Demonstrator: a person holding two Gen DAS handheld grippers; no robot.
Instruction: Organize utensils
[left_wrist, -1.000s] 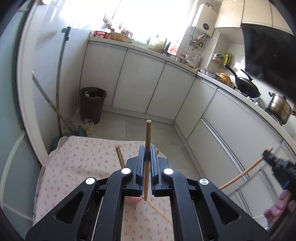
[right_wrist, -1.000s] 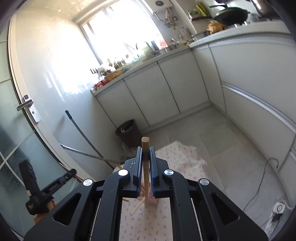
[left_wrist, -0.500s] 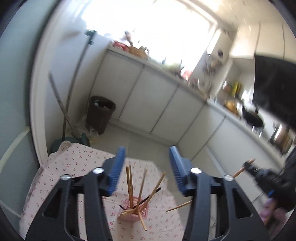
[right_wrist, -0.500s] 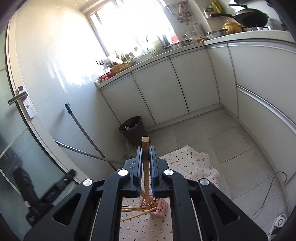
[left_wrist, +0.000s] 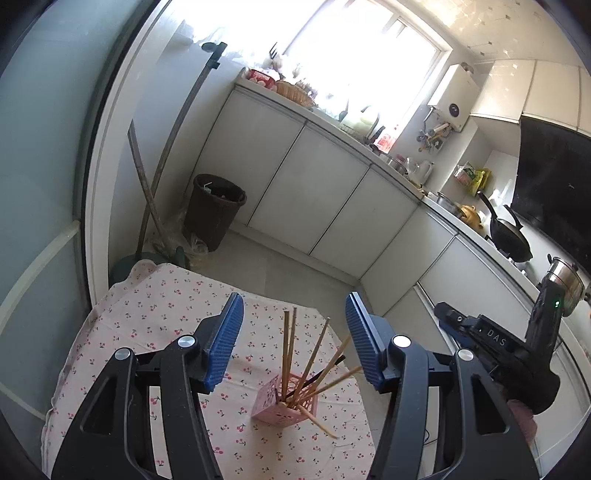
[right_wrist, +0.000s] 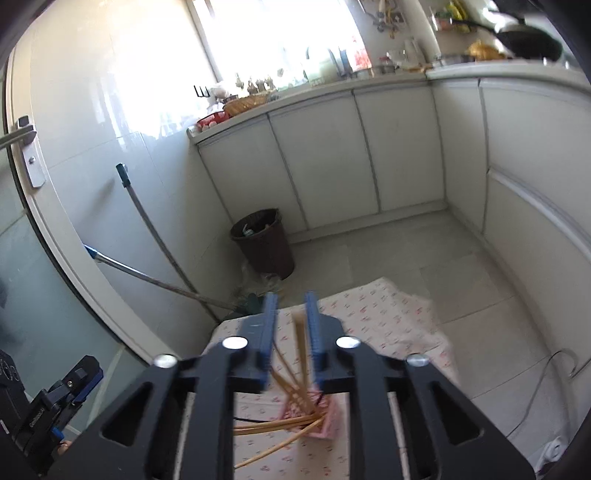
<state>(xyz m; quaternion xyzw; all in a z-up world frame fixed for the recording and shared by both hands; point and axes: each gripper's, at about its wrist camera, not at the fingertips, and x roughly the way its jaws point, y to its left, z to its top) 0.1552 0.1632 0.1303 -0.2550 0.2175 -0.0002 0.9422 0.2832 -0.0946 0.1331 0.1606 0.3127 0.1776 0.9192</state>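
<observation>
A pink slotted holder (left_wrist: 284, 406) stands on the cherry-print tablecloth (left_wrist: 147, 306) with several wooden chopsticks (left_wrist: 286, 347) leaning in it. One chopstick sticks out low over the cloth. My left gripper (left_wrist: 293, 314) hovers above the holder, open, with nothing between its blue pads. My right gripper (right_wrist: 291, 301) is over the same holder (right_wrist: 328, 421) and its jaws are opening. A blurred chopstick (right_wrist: 300, 336) stands between the pads, not pressed by them. Each gripper shows in the other's view: the right gripper (left_wrist: 447, 314) at the right, the left gripper (right_wrist: 85, 373) at the bottom left.
The small table stands in a kitchen by a glass door (right_wrist: 22, 155). A dark bin (left_wrist: 214, 210) and mop handles (left_wrist: 177, 136) sit in the far corner. White cabinets (left_wrist: 314, 192) run along the back and right, with pots on the counter. A cable (right_wrist: 554, 373) lies on the floor.
The left gripper opened and its chopstick now stands in the holder. The right gripper came down over the holder and its jaws parted from the chopstick they were clamping.
</observation>
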